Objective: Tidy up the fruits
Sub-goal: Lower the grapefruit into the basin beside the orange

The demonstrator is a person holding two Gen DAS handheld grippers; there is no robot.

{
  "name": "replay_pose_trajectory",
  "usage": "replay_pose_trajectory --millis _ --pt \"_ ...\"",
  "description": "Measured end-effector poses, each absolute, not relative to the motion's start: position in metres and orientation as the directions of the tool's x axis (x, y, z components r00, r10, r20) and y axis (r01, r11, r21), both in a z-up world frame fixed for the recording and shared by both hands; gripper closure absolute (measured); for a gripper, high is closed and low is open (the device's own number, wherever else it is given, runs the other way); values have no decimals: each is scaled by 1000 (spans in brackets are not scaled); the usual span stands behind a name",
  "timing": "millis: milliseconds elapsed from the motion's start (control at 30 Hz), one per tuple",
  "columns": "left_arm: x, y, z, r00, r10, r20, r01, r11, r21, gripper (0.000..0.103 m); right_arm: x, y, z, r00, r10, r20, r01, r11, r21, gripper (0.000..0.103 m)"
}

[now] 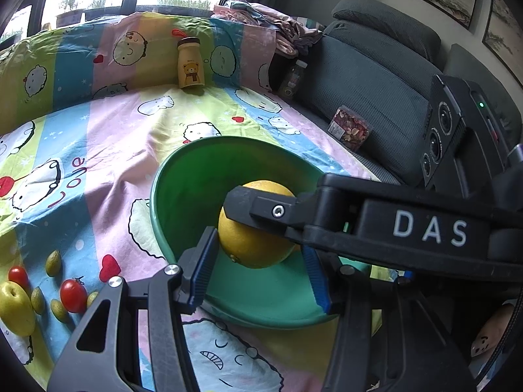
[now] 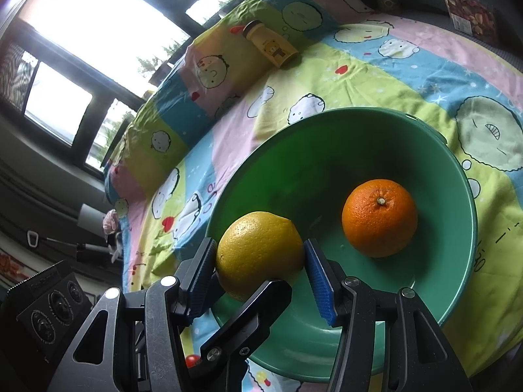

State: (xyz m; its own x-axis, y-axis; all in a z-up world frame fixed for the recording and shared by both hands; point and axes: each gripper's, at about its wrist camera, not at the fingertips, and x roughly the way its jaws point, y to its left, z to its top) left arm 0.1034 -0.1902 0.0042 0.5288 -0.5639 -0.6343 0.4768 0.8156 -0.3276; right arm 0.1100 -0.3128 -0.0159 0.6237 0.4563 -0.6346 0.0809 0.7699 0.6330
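Over the green bowl [image 2: 457, 215], both the left gripper [image 1: 258, 261] and right gripper [image 2: 260, 261] clamp one yellow lemon [image 2: 258, 251] between blue pads; an orange [image 2: 379, 217] lies beside it.

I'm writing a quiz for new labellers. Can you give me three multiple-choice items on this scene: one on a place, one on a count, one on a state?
1. Where is the orange round fruit?
A. on the sofa
B. in the green plastic bowl
C. beside the tomatoes

2. How many red cherry tomatoes lie on the cartoon-print cloth?
A. two
B. five
C. none

3. How do the right tongs stand?
A. wide open over bare cloth
B. closed on a bottle
C. closed on the yellow round fruit

Key:
1 B: the orange round fruit rests inside the green plastic bowl.
2 A: two red cherry tomatoes show on the cartoon-print cloth.
3 C: the right tongs press both blue pads on the yellow round fruit.
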Motion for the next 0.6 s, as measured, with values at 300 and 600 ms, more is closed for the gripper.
replay_pose_trajectory --millis 300,600 --pt "107 -192 0 511 -560 -652 469 817 -334 52 113 -314 -20 609 450 -653 99 774 626 46" --pt "108 -193 -1 502 -553 -665 470 820 -327 52 113 -313 -20 605 449 -657 102 775 623 46"
